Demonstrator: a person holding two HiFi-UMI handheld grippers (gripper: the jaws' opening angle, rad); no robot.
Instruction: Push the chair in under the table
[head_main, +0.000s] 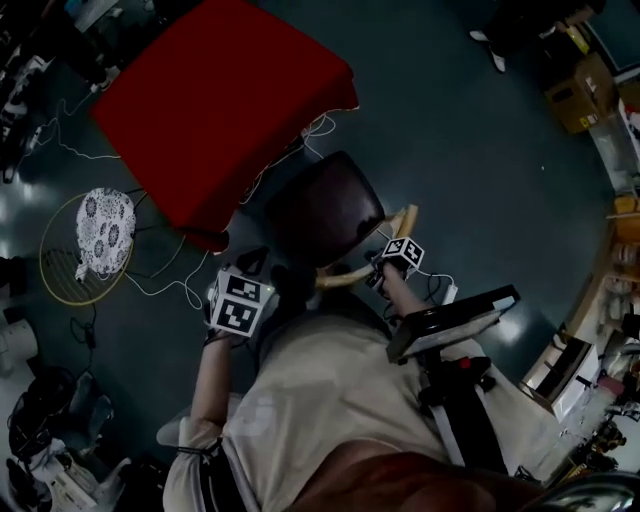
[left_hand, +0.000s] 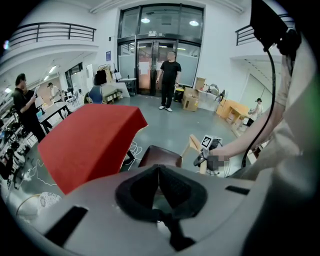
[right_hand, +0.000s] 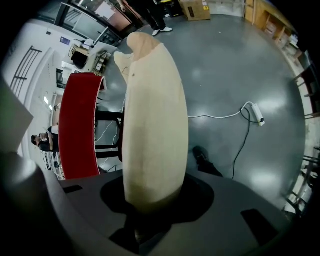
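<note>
The head view is looking steeply down on the red-draped desk (head_main: 220, 100) and chair (head_main: 325, 212). The left gripper view is facing both from behind; the right gripper view is hugging the chair's backrest (right_hand: 152, 125), desk beyond.

Chair (head_main: 325, 215) legs hidden beneath it, distant bystander (head_main: 520, 25) cut off by head view's top edge

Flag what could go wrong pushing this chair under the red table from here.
1. Only the right gripper is clamped on the wooden backrest; the left gripper is shut on nothing. A one-sided push may swing the chair instead of driving it straight under the red table.
2. Loose white cables lie on the floor by the table; the chair could snag or drag them.
</note>
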